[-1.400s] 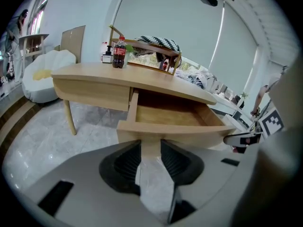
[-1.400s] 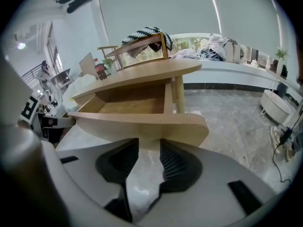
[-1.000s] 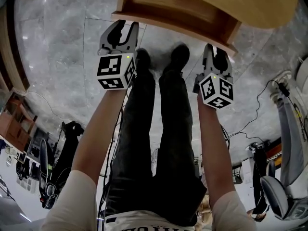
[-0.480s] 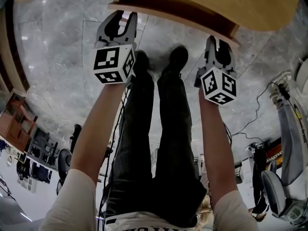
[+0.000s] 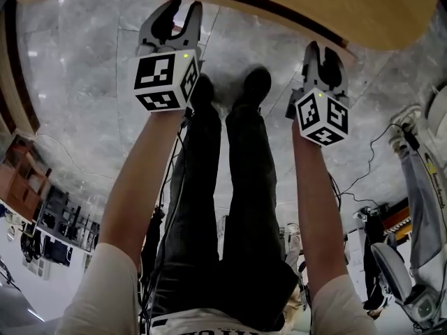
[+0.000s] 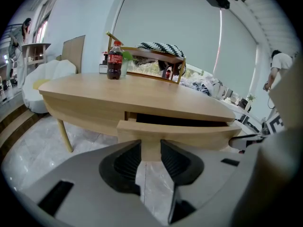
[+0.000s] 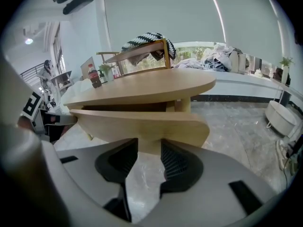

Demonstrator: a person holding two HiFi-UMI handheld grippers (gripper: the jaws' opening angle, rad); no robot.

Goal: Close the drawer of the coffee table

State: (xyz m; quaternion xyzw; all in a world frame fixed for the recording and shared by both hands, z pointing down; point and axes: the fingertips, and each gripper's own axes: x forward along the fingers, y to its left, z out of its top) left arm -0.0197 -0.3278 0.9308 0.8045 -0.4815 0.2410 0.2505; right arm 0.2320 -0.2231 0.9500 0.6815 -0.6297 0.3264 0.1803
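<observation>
The light wooden coffee table [image 5: 363, 9] fills the top of the head view. Its drawer [image 5: 258, 7] stands out only a little, showing a dark slit under the tabletop. My left gripper [image 5: 180, 11] is open, its tips at the left part of the drawer front [image 6: 189, 132]. My right gripper [image 5: 325, 53] is open too, its tips against the right part of the drawer front [image 7: 142, 123]. In both gripper views, the left gripper [image 6: 150, 148] and the right gripper [image 7: 149, 148] have the front's lower edge at the gap between their fingers, not clamped.
A cola bottle [image 6: 114, 60] and a wooden rack with striped cloth [image 6: 158, 51] stand on the tabletop. The person's legs and shoes [image 5: 230, 93] are between the grippers on the marble floor [image 5: 77, 82]. Cables [image 5: 377, 162] trail at right. A person [image 6: 279, 65] stands farther off.
Both grippers have moved forward toward the table. The drawer has slid inward: its open inside, seen a second ago, is now only a dark slit.
</observation>
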